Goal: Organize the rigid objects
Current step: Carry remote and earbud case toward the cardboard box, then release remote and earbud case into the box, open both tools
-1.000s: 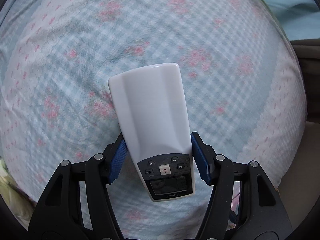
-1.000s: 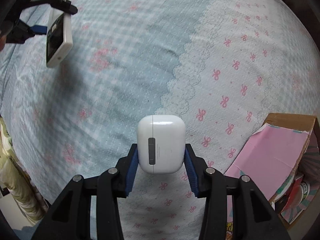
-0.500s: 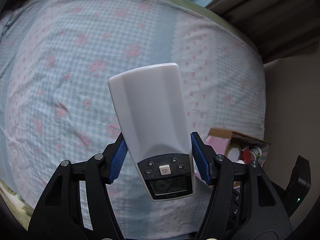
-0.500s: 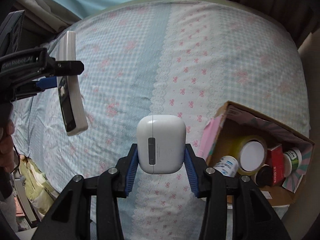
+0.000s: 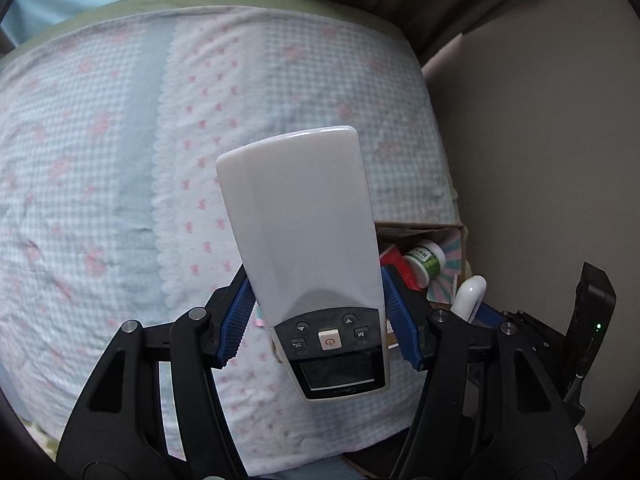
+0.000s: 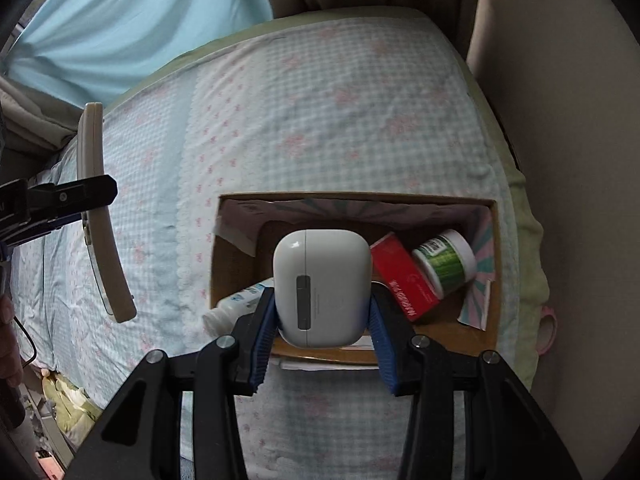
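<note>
Centre of right view: right gripper [image 6: 322,326] clamps white rounded plastic case [image 6: 322,286], now over open cardboard box [image 6: 352,199] | left gripper [image 5: 320,320] clamps white plastic remote control [image 5: 306,232], box newly lower-right | both near drop-off

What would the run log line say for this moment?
left gripper: shut on remote control | right gripper: shut on earbud case, in front of cardboard box | box: red carton, green jar
</note>
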`<state>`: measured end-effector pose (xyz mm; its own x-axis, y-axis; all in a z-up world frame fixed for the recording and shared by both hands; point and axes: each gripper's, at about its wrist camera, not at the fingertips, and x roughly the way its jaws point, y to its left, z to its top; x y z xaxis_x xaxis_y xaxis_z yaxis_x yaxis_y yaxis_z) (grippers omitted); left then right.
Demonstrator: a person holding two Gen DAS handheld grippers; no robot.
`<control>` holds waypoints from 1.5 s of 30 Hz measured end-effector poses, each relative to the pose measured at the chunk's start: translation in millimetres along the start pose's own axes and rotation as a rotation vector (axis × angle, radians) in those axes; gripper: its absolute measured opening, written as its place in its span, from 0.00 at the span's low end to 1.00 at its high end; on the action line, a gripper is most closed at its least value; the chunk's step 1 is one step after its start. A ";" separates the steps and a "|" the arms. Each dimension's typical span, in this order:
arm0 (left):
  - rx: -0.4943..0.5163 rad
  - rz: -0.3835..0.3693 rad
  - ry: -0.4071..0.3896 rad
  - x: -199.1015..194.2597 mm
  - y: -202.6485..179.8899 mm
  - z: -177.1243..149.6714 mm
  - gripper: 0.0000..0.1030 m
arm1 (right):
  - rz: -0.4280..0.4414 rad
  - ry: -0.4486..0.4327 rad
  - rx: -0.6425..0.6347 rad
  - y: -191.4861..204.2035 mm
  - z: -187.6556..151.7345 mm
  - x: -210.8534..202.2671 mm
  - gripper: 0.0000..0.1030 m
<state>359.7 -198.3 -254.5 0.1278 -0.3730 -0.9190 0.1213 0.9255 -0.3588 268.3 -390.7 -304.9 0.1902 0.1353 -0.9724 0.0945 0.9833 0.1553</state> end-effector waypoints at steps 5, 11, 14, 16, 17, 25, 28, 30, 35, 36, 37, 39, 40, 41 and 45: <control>0.045 -0.003 0.056 48.4 -47.9 -10.0 0.57 | -0.003 0.028 0.039 -49.7 -7.1 14.0 0.40; 0.117 0.033 0.144 112.1 -80.4 -24.0 0.57 | 0.030 0.053 0.061 -80.6 -11.0 39.7 0.40; 0.177 0.061 0.193 143.3 -93.0 -32.0 0.57 | 0.052 0.069 0.075 -89.2 -13.8 56.7 0.39; 0.239 0.084 0.218 158.1 -102.9 -37.3 0.57 | 0.068 0.070 0.078 -93.0 -17.0 64.7 0.39; 0.273 0.098 0.228 164.1 -107.1 -39.6 0.57 | 0.076 0.068 0.077 -94.6 -18.3 68.8 0.39; 0.694 0.224 0.323 201.7 -132.8 -53.9 0.57 | 0.069 0.011 -0.043 -97.9 -37.0 83.7 0.39; 0.825 0.252 0.345 211.5 -142.3 -64.2 0.57 | 0.070 0.007 -0.086 -98.4 -42.8 88.3 0.39; 0.853 0.253 0.352 216.4 -144.3 -66.8 0.57 | 0.069 0.012 -0.099 -100.5 -45.1 92.7 0.39; 0.878 0.325 0.303 217.9 -148.2 -67.0 0.73 | 0.077 0.010 -0.076 -105.9 -46.0 93.9 0.43; 0.885 0.352 0.269 212.6 -147.9 -65.2 0.90 | 0.072 0.010 -0.078 -107.4 -46.6 92.6 0.52; 0.879 0.344 0.252 208.1 -147.1 -60.0 1.00 | 0.063 0.013 -0.082 -109.4 -46.2 94.1 0.70; 0.835 0.290 0.244 197.8 -141.7 -53.8 1.00 | 0.123 0.023 -0.077 -114.5 -48.2 93.1 0.94; 0.818 0.290 0.242 194.7 -138.6 -51.8 1.00 | 0.149 0.022 -0.066 -115.9 -48.4 91.2 1.00; 0.812 0.297 0.240 192.8 -136.2 -51.4 1.00 | 0.145 0.012 -0.060 -116.4 -49.0 89.1 1.00; 0.803 0.311 0.228 186.3 -134.7 -50.7 1.00 | 0.129 0.006 -0.051 -114.4 -50.2 87.0 1.00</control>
<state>317.2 -389.1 -385.7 0.0809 -0.0111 -0.9967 0.7782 0.6255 0.0562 225.0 -485.3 -416.0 0.1917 0.2621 -0.9458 0.0195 0.9625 0.2706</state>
